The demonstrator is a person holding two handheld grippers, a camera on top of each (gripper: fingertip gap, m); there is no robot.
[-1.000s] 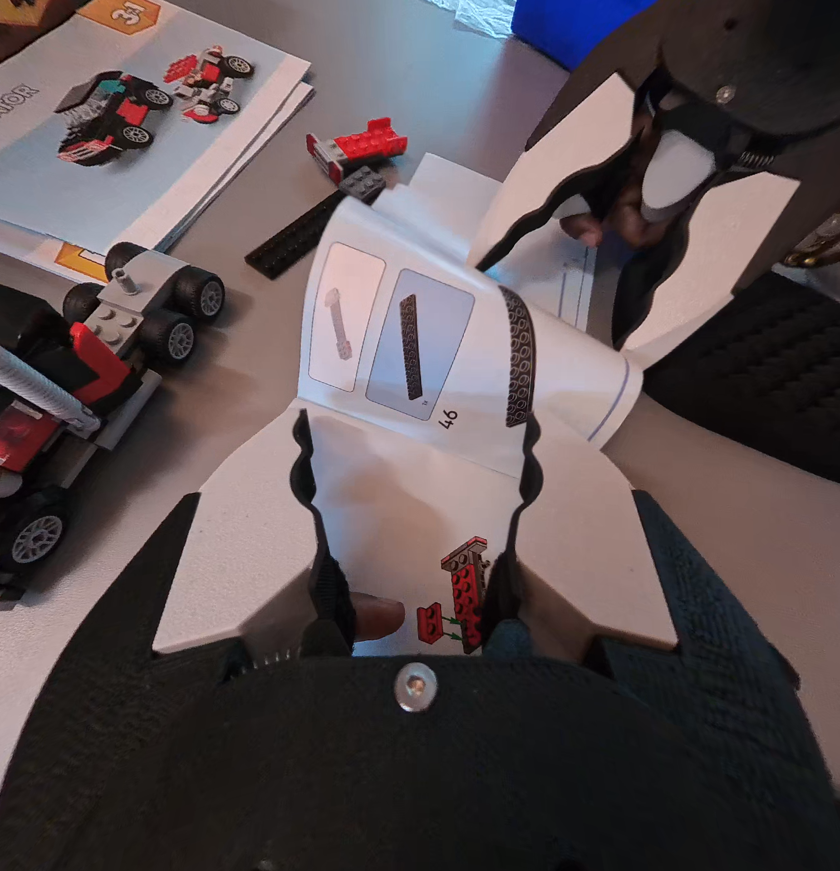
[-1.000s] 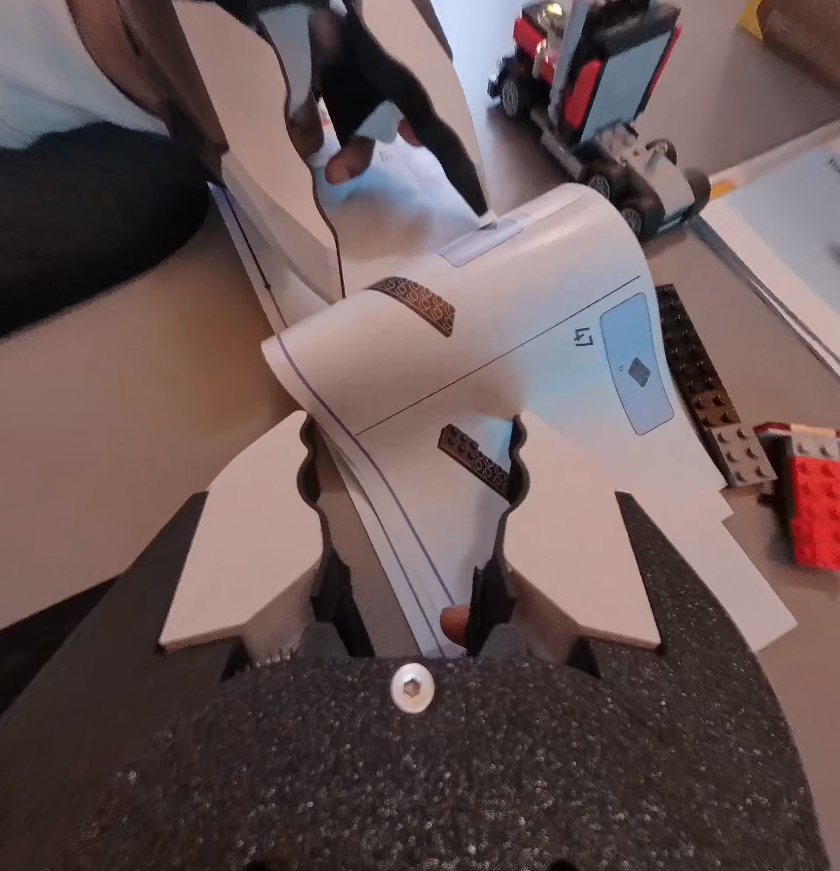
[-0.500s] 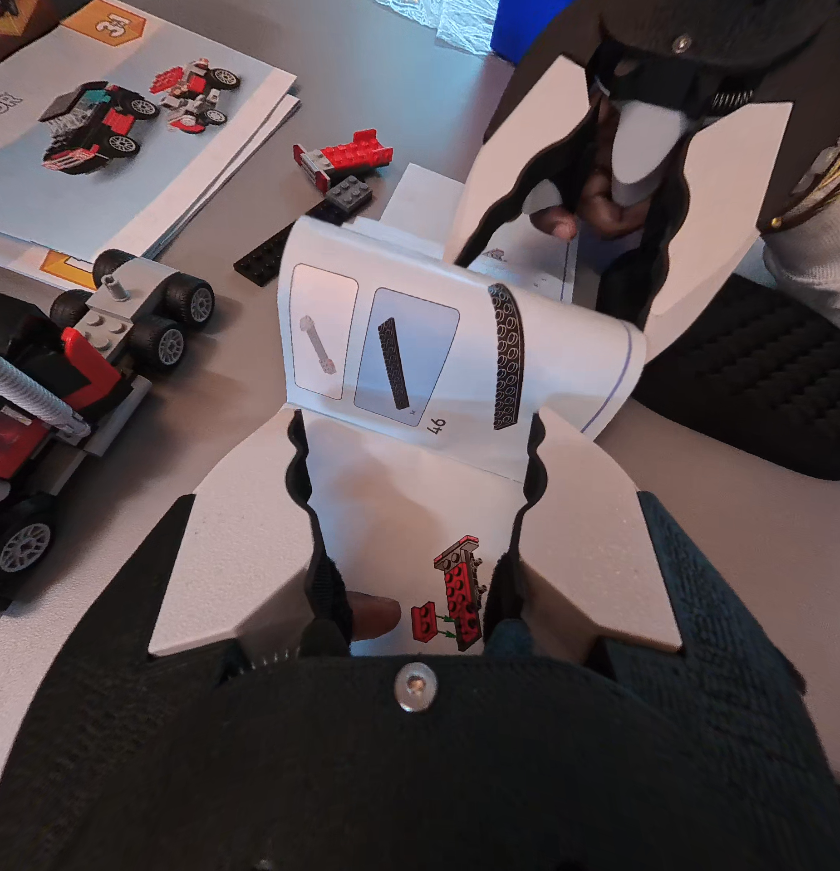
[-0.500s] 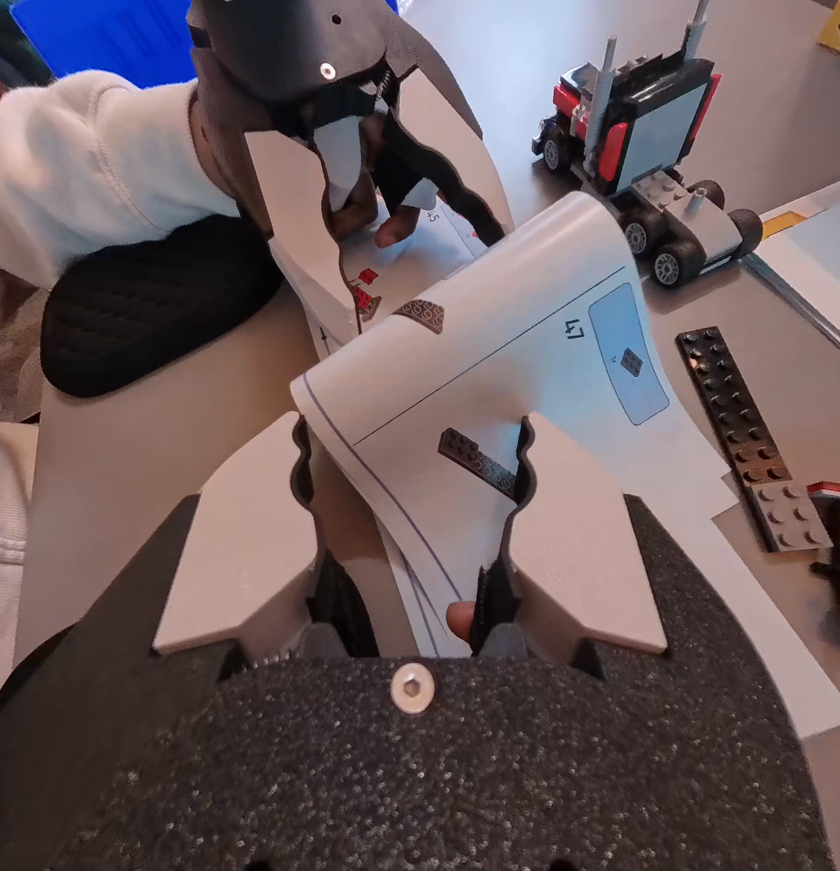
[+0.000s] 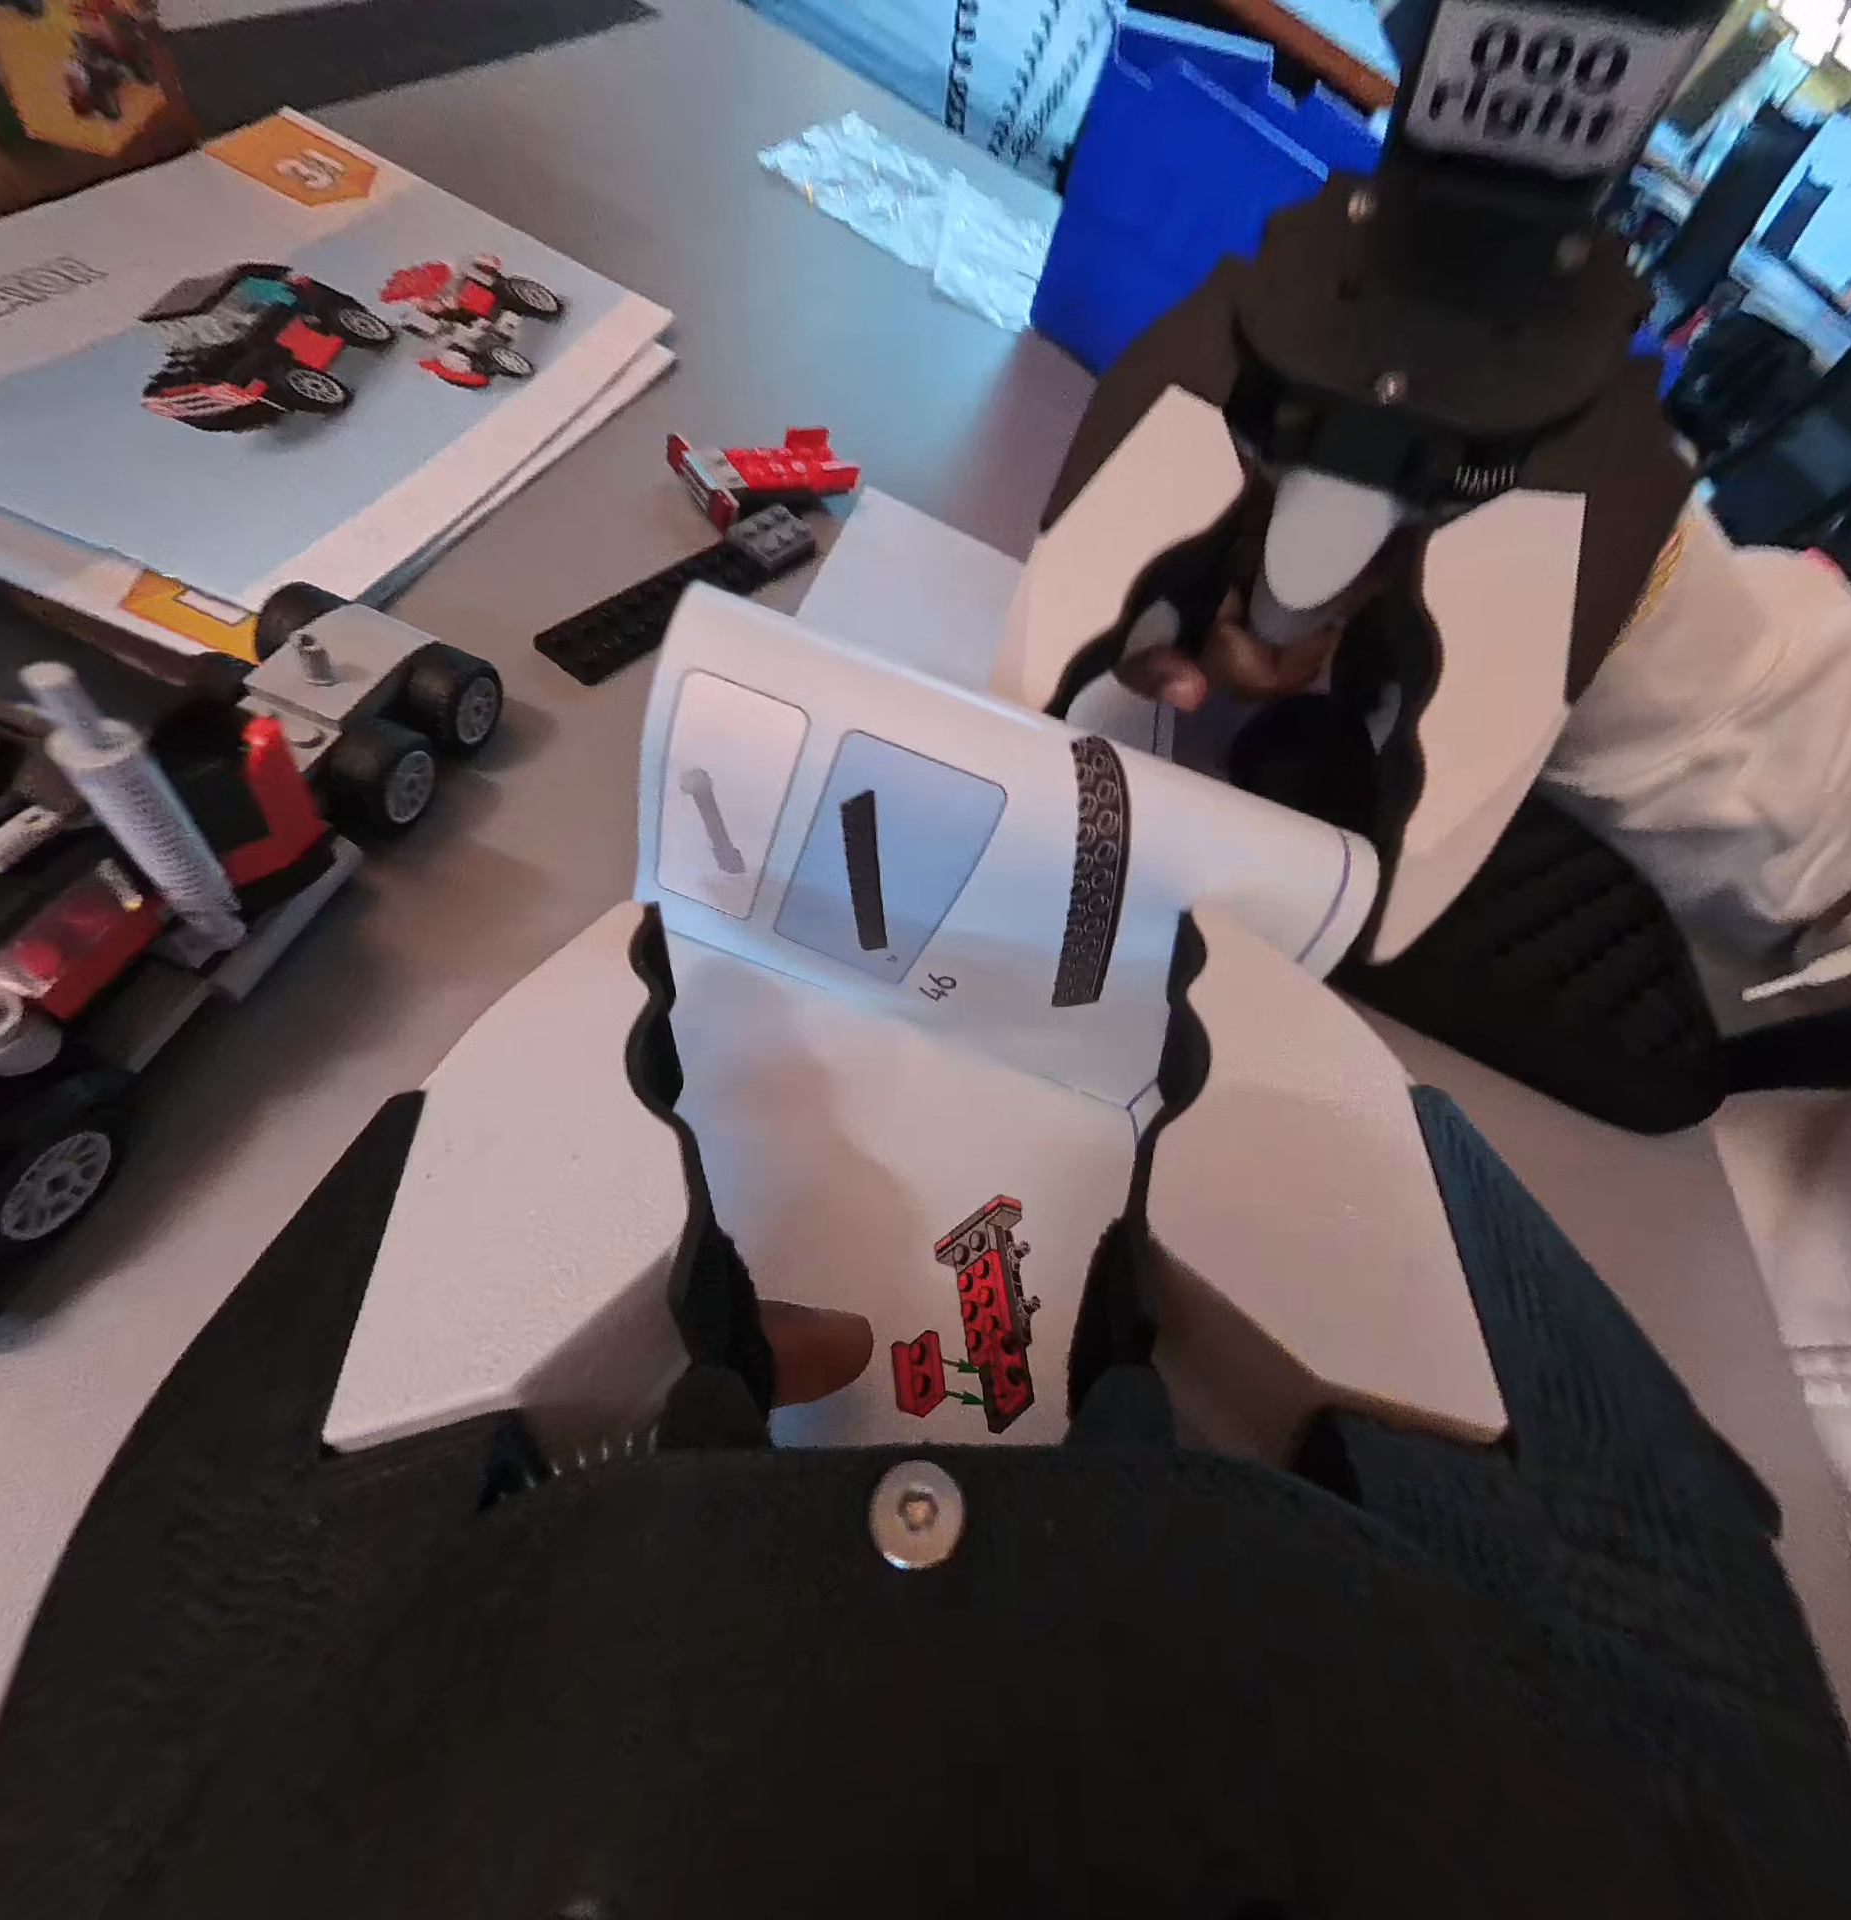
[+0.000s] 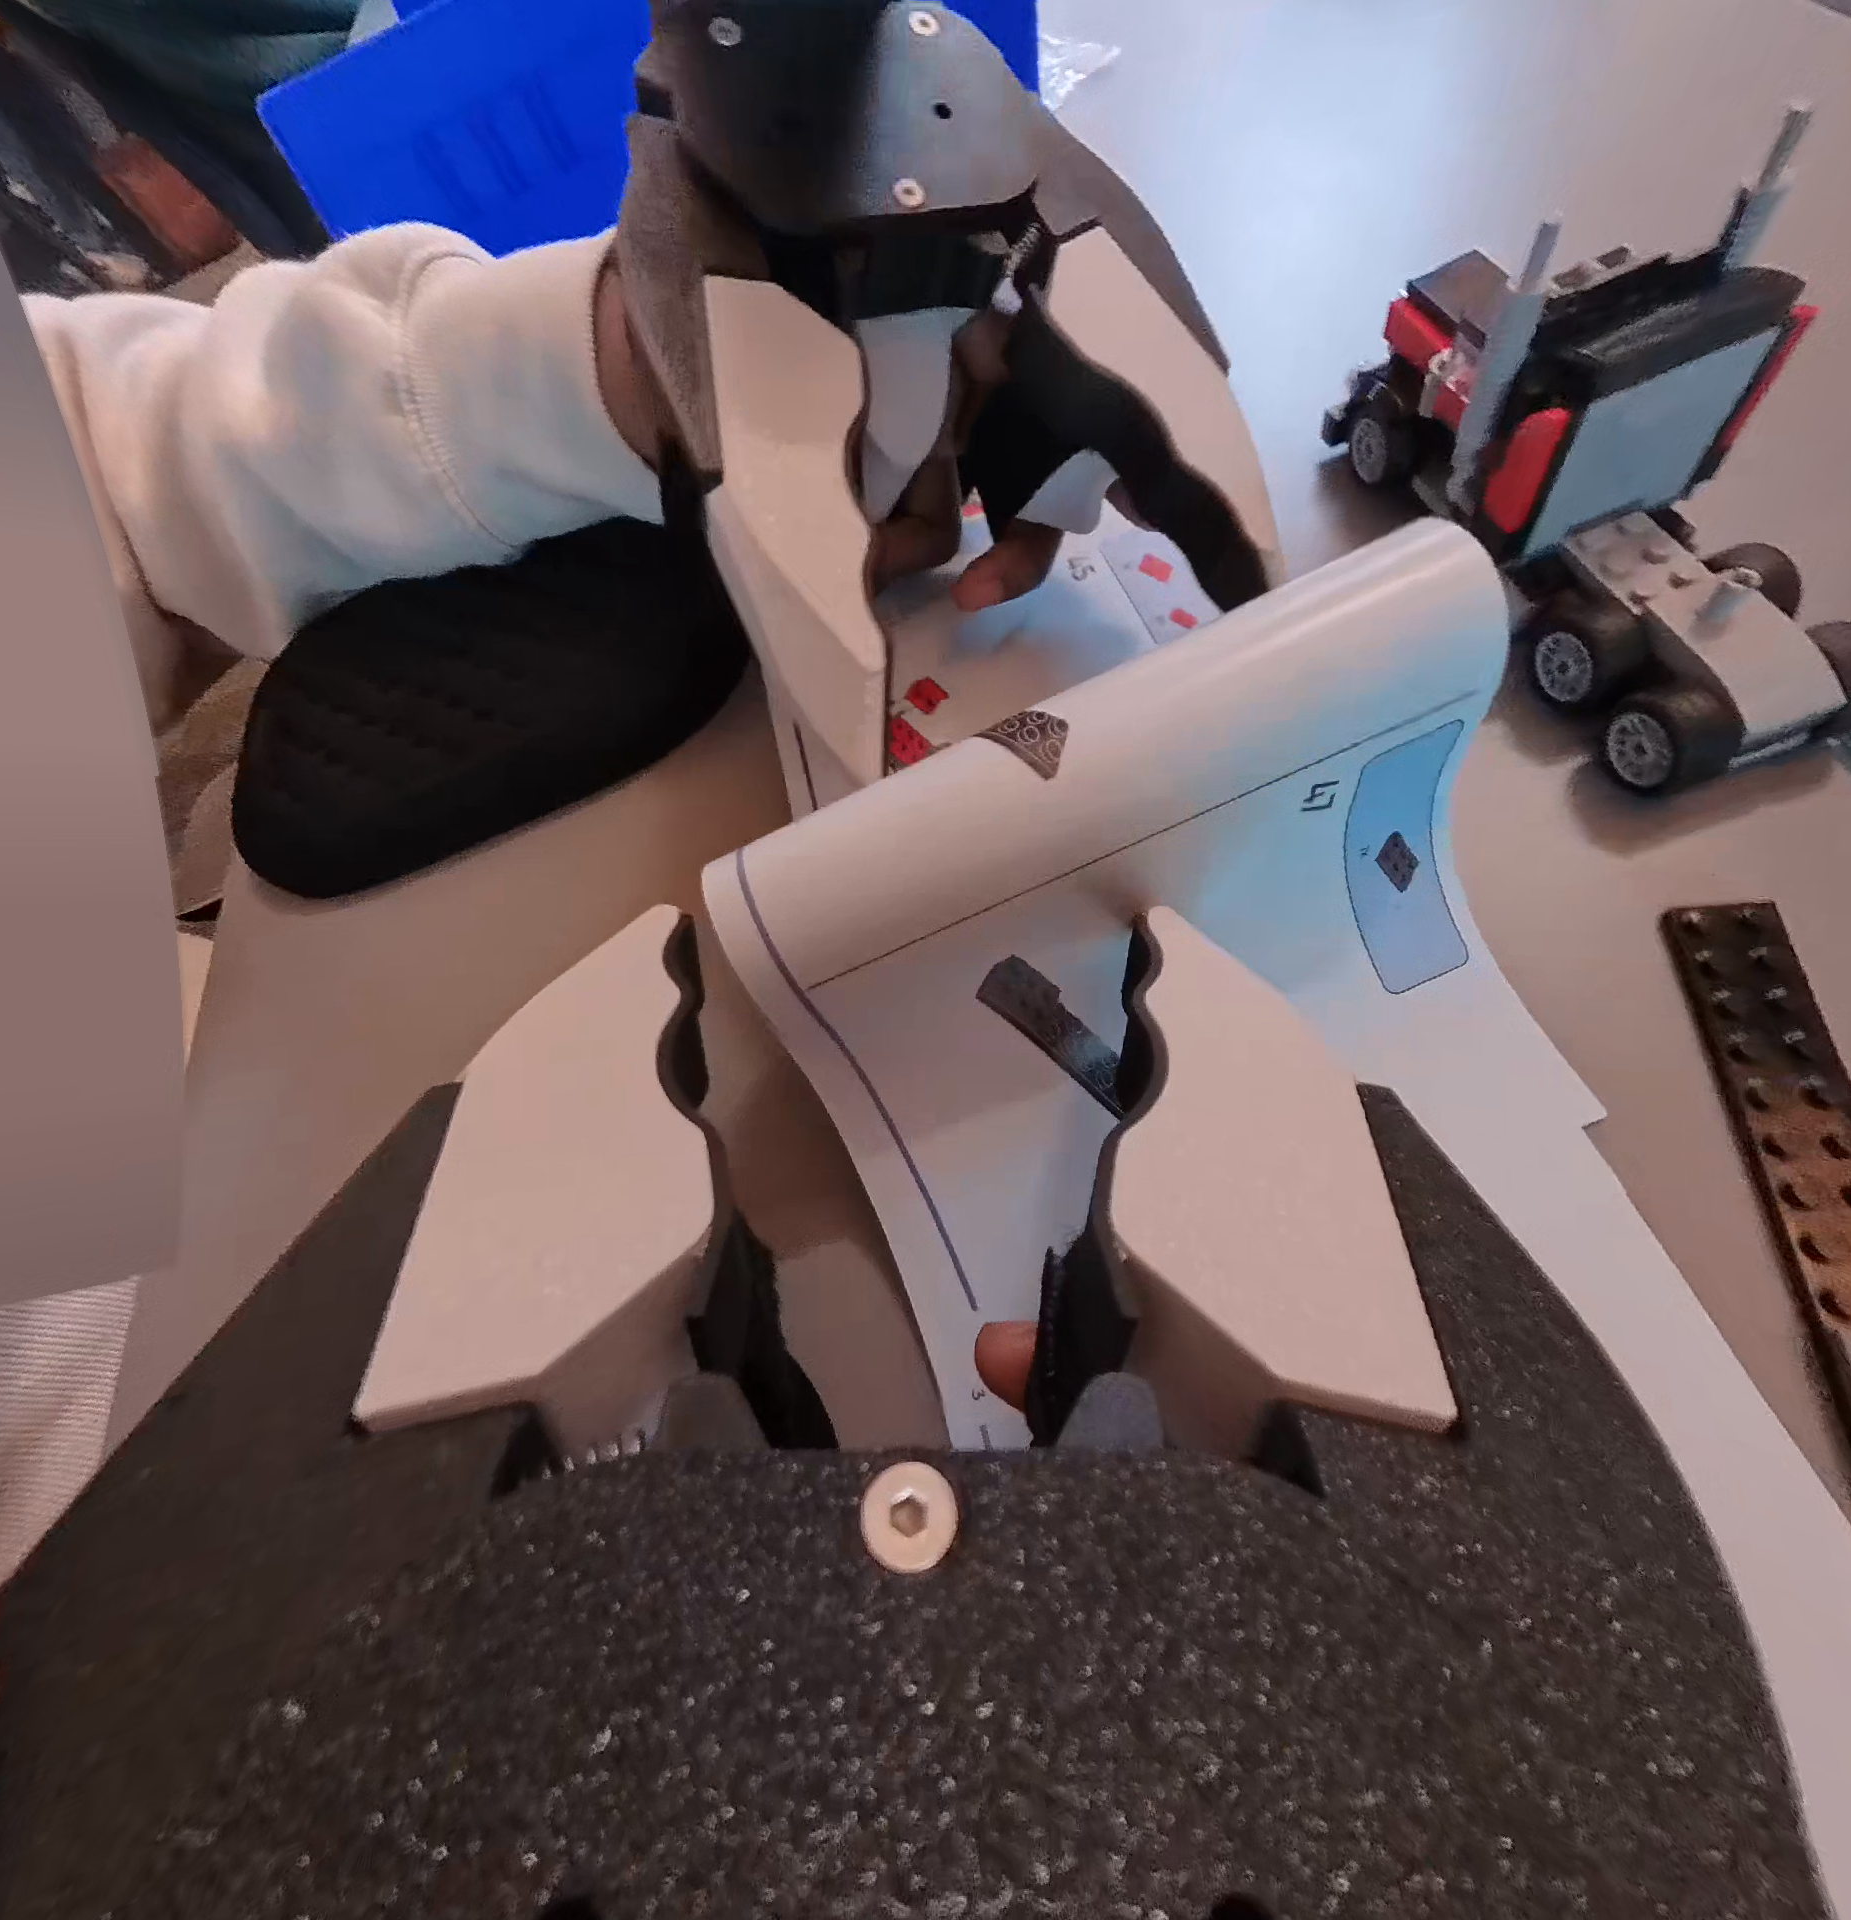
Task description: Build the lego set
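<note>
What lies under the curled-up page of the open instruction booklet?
Under the curled page, further booklet pages lie flat on the table. The long black plate runs partly beneath; what else is underneath is hidden.

The instruction booklet [image 5: 900, 862] is smooth, faintly glossy paper. The truck [image 6: 1617, 457] is shiny plastic, as is the studded black plate [image 6: 1794, 1132]. The table [image 5: 796, 260] looks matt grey. A sleeve [image 6: 308, 416] is soft cream cloth.

We see the open instruction booklet [image 5: 900, 1122], one page curling upright, beside the upright red-and-black lego truck [image 5: 173, 862].
</note>
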